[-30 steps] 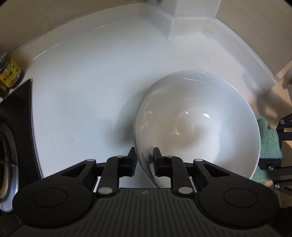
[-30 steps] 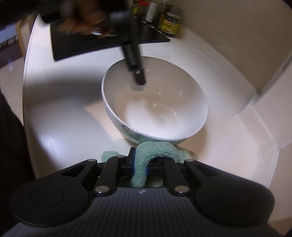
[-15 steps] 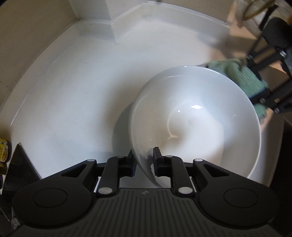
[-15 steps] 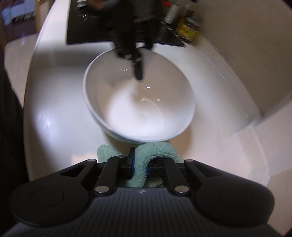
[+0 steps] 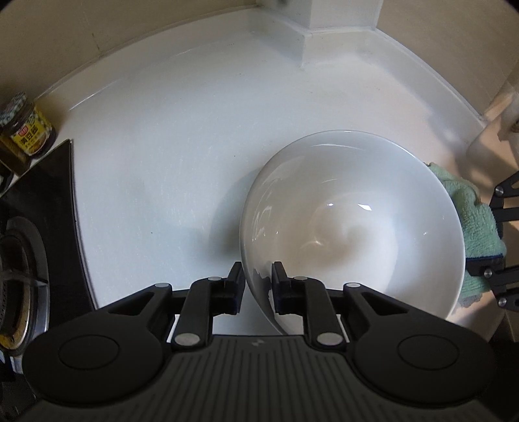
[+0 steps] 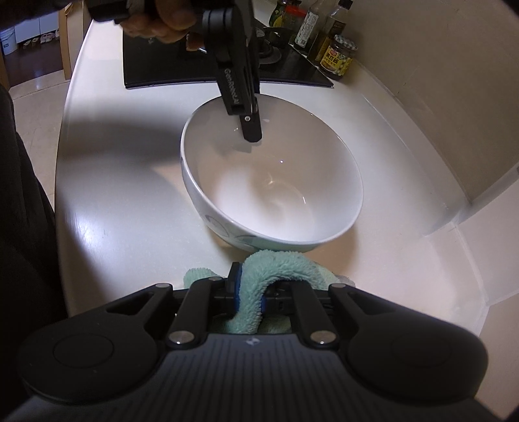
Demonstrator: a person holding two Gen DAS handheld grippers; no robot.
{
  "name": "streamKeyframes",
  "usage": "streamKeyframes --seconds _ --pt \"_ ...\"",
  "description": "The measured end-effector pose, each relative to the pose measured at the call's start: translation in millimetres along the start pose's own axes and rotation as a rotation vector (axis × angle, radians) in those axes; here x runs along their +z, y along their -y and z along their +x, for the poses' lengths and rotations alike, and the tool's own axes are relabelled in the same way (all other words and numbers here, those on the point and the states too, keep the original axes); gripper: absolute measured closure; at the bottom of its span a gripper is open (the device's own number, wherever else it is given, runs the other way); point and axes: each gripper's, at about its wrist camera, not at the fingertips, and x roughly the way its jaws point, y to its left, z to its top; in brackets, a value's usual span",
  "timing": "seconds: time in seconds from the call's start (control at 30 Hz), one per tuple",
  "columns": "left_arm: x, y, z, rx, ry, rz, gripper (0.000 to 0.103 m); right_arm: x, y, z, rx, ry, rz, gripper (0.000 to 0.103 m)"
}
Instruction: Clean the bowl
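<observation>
A white bowl [image 5: 356, 227] stands tilted on the white counter [image 5: 155, 168], with a blue pattern on its outer wall [image 6: 223, 230]. My left gripper [image 5: 256, 276] straddles the near rim, one finger outside and one inside. Its jaws are closing, pads against the rim. From the right wrist view, that gripper [image 6: 251, 128] reaches down over the far rim. My right gripper [image 6: 248, 285] pinches a fold of the green cloth [image 6: 279, 266] just below the bowl's outer wall; its jaws are opening slightly, the cloth still clamped. The cloth [image 5: 473, 220] lies against the bowl's right side.
A black gas hob [image 6: 181, 61] with a burner [image 5: 19, 253] lies beyond the bowl. A yellow-labelled jar [image 5: 24, 130] and several bottles [image 6: 311, 26] stand by the wall. A white corner post [image 5: 337, 19] rises at the back. A person's hand [image 6: 159, 22] holds the left gripper.
The left wrist view swung toward the wall corner half a second ago and has come back. The bowl stays tilted in the left grip, and the cloth stays by its outer wall.
</observation>
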Motion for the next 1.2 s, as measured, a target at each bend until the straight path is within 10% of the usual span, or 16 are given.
streamKeyframes --seconds 0.47,0.93,1.2 --pt "37 11 9 -0.035 0.004 0.427 0.084 1 9 6 -0.01 -0.042 -0.032 0.098" --pt "25 -3 1 -0.001 0.032 0.086 0.083 -3 33 -5 -0.019 -0.004 0.165 0.097" --pt "25 1 6 -0.01 0.041 0.117 0.088 -3 36 -20 0.045 0.035 0.226 0.097"
